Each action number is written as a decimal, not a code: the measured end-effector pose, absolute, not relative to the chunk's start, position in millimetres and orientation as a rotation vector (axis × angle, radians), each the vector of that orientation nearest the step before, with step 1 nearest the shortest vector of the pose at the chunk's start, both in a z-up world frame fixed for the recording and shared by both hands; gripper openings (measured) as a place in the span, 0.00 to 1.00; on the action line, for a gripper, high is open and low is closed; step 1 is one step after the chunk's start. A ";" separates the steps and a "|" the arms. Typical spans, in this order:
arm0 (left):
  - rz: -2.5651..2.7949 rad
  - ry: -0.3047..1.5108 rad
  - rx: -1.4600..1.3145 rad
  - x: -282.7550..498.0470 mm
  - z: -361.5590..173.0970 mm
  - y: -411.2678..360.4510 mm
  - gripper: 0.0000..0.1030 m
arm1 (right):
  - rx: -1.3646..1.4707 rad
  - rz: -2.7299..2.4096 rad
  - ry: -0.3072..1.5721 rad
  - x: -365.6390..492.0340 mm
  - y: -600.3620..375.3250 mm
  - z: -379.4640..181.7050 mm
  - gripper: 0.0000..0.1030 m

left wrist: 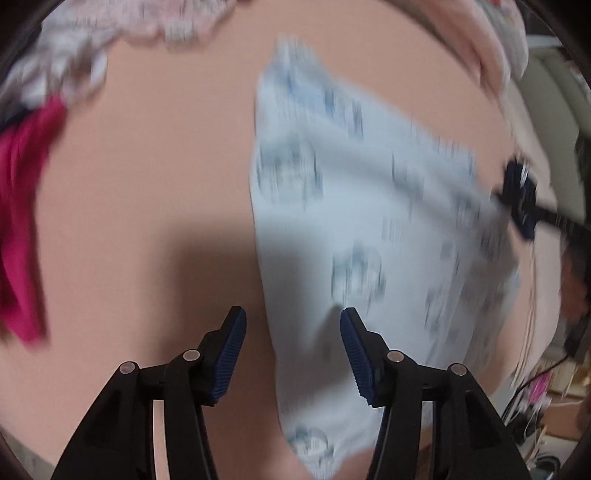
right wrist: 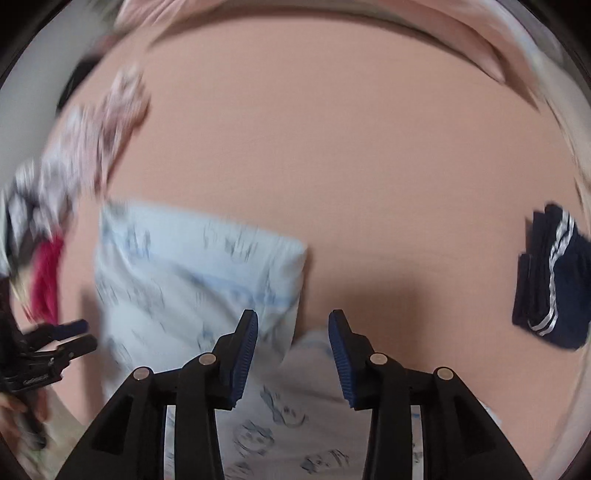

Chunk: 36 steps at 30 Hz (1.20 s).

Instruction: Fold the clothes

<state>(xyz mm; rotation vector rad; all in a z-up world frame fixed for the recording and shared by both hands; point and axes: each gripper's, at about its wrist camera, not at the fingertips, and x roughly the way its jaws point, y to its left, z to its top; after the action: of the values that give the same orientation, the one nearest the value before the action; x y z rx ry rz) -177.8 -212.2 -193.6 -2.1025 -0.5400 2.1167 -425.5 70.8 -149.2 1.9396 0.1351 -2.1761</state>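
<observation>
A light blue garment with a dark blue print point(left wrist: 351, 203) lies folded on the peach sheet point(left wrist: 166, 166). My left gripper point(left wrist: 293, 321) hangs over its left edge, jaws apart, blue pads point(left wrist: 229, 354) touching nothing. In the right wrist view the same garment point(right wrist: 192, 266) spreads to the left and below. My right gripper point(right wrist: 293, 321) stands open over its near right corner, nothing pinched. The left gripper point(right wrist: 79, 334) shows at the left edge of that view. The right gripper point(left wrist: 521, 199) appears blurred beyond the garment's right side in the left wrist view.
A heap of clothes lies at the far left: a magenta piece point(left wrist: 22, 221) and a floral patterned one point(left wrist: 66, 62). Folded navy shorts with white stripes point(right wrist: 550, 280) sit at the right. A pink blanket point(right wrist: 369, 22) runs along the far edge. Clutter lies off the sheet point(left wrist: 546, 391).
</observation>
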 end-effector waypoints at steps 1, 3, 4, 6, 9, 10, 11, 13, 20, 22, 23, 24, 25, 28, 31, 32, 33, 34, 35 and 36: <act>2.093 -0.530 -2.137 -164.0 -199.7 -206.9 0.47 | 1.952 -2.195 0.149 -421.5 69.1 -151.7 0.38; 2.152 -0.433 -2.140 -142.1 -199.0 -195.7 0.37 | 1.982 -2.243 0.184 -413.3 68.8 -158.0 0.38; 2.190 -0.366 -2.130 -132.5 -196.2 -190.2 0.23 | 2.010 -2.274 0.218 -408.9 74.0 -164.1 0.38; 2.156 -0.273 -2.174 -119.2 -196.5 -181.5 0.11 | 2.076 -2.310 0.256 -400.4 87.7 -177.8 0.38; 2.087 -0.250 -2.237 -99.4 -195.4 -181.0 0.06 | 2.147 -2.340 0.096 -387.6 116.6 -186.3 0.38; 2.066 -0.262 -2.249 -92.7 -194.0 -184.5 0.06 | 2.154 -2.365 0.059 -383.4 124.8 -184.5 0.38; 2.047 -0.277 -2.261 -86.3 -192.4 -188.2 0.06 | 2.148 -2.409 0.032 -377.8 133.4 -178.3 0.38; 2.037 -0.438 -2.249 -81.4 -185.6 -202.0 0.07 | 2.119 -2.519 -0.058 -363.3 152.1 -159.5 0.38; 2.070 -0.665 -2.231 -81.3 -178.6 -226.3 0.11 | 2.201 -2.327 -0.444 -256.3 176.0 -146.9 0.40; 2.010 -0.732 -2.222 -76.4 -180.1 -219.8 0.25 | 2.271 -2.187 -0.512 -214.8 174.1 -160.1 0.40; 1.989 -0.755 -2.225 -71.5 -179.6 -215.9 0.30 | 2.308 -2.111 -0.572 -193.2 171.7 -168.5 0.40; 1.980 -0.767 -2.221 -66.8 -178.1 -211.7 0.36 | 2.341 -2.043 -0.642 -175.2 168.6 -176.7 0.40; 1.974 -0.761 -2.221 -59.6 -176.7 -208.1 0.36 | 2.368 -1.993 -0.689 -161.7 165.7 -183.0 0.41; 1.939 -0.763 -2.234 -43.4 -179.1 -198.9 0.36 | 2.422 -1.882 -0.795 -128.0 153.2 -200.9 0.41; 1.977 -0.945 -2.258 -31.1 -186.2 -208.5 0.36 | 2.410 -1.860 -0.887 -113.8 142.7 -213.2 0.41; 2.020 -1.046 -2.271 -24.1 -187.2 -216.1 0.36 | 2.406 -1.879 -0.920 -111.0 141.6 -215.1 0.42; 2.058 -1.143 -2.280 -17.5 -188.2 -223.1 0.36 | 2.402 -1.899 -0.954 -108.3 140.4 -216.9 0.44; 2.064 -1.175 -2.277 -14.4 -188.9 -224.4 0.36 | 2.398 -1.918 -0.987 -105.5 139.3 -218.8 0.44; 2.070 -1.208 -2.274 -11.3 -189.6 -225.7 0.36 | 2.392 -1.938 -1.020 -101.8 138.4 -218.9 0.44; 2.076 -1.241 -2.271 -8.2 -190.3 -226.9 0.38 | 2.384 -1.960 -1.051 -97.1 137.7 -217.4 0.44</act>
<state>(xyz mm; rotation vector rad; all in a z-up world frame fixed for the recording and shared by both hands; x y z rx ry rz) -8.2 -226.9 -190.3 -2.2709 -1.2407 2.0760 -97.1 137.7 -217.4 2.3840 -1.0511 -1.9601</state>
